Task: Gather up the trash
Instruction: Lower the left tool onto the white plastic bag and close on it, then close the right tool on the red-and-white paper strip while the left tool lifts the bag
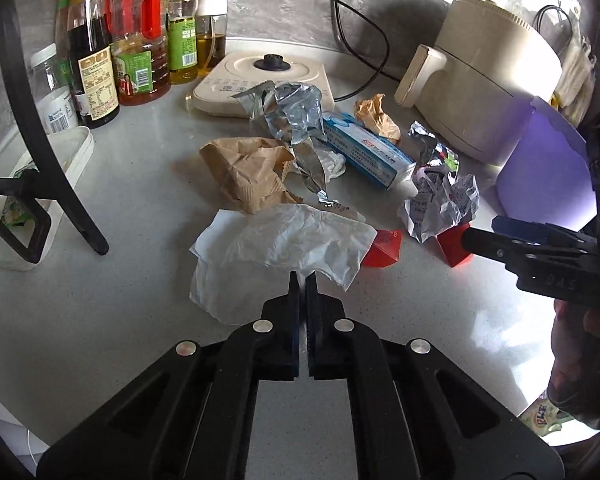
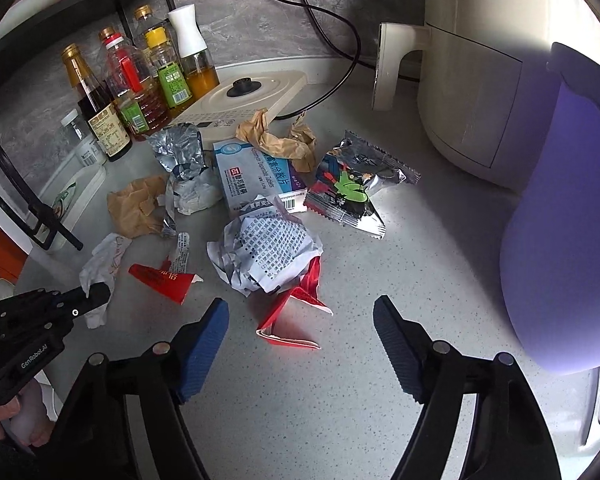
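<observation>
White tissue (image 1: pixel 284 248) touching clenched left tongs (image 1: pixel 303 280), right tongs (image 2: pixel 300 312) spread near red scrap (image 2: pixel 296 312)

My view takes in a pale grey speckled stone countertop (image 2: pixel 380 264) carrying loose trash at its centre: a crumpled white tissue (image 1: pixel 284 240), a crumpled brown paper bag (image 1: pixel 244 172), a creased silver foil wrapper (image 1: pixel 292 116), a blue-and-white cardboard medicine box (image 2: pixel 252 180), a balled printed paper leaflet (image 2: pixel 268 248), torn red paper cartons (image 2: pixel 296 312) and a shiny printed snack packet (image 2: pixel 356 188). Toward the back I see a row of glass and plastic condiment bottles (image 1: pixel 112 40), a flat cream induction hob (image 1: pixel 244 76) and a cream air fryer (image 1: pixel 488 76). A lilac plastic bin (image 2: pixel 568 232) stands on the counter beside the air fryer.
</observation>
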`<state>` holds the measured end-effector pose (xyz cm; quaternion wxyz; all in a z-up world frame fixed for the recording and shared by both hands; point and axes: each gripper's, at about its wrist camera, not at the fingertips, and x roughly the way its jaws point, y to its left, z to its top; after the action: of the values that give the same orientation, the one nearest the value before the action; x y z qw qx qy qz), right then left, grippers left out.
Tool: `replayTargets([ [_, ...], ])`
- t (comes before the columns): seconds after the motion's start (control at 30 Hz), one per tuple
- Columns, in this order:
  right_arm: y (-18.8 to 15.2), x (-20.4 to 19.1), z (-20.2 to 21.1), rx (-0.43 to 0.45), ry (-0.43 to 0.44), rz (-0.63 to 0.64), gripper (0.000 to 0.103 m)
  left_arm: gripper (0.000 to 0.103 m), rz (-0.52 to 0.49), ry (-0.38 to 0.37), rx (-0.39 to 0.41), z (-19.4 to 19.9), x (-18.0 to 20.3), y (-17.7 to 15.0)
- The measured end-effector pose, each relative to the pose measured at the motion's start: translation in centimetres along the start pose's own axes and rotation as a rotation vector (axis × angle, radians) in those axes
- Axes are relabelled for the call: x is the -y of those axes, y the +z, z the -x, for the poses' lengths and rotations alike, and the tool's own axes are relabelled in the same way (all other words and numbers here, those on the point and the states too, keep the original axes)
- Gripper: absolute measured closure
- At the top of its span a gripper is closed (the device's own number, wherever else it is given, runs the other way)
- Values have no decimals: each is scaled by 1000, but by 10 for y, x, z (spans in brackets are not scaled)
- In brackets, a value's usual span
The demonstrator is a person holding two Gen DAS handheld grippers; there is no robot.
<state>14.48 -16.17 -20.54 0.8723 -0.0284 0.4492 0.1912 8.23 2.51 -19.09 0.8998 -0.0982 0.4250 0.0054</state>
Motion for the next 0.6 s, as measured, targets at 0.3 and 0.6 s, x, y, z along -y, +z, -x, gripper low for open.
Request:
replayTargets([
  [0.3, -3, -4, -25, -44, 35, 12, 52, 100, 51, -10, 127, 31, 3, 18],
  [0.6, -6, 3, -17, -21, 51, 16, 73, 100, 65, -23, 201, 42, 13, 40],
])
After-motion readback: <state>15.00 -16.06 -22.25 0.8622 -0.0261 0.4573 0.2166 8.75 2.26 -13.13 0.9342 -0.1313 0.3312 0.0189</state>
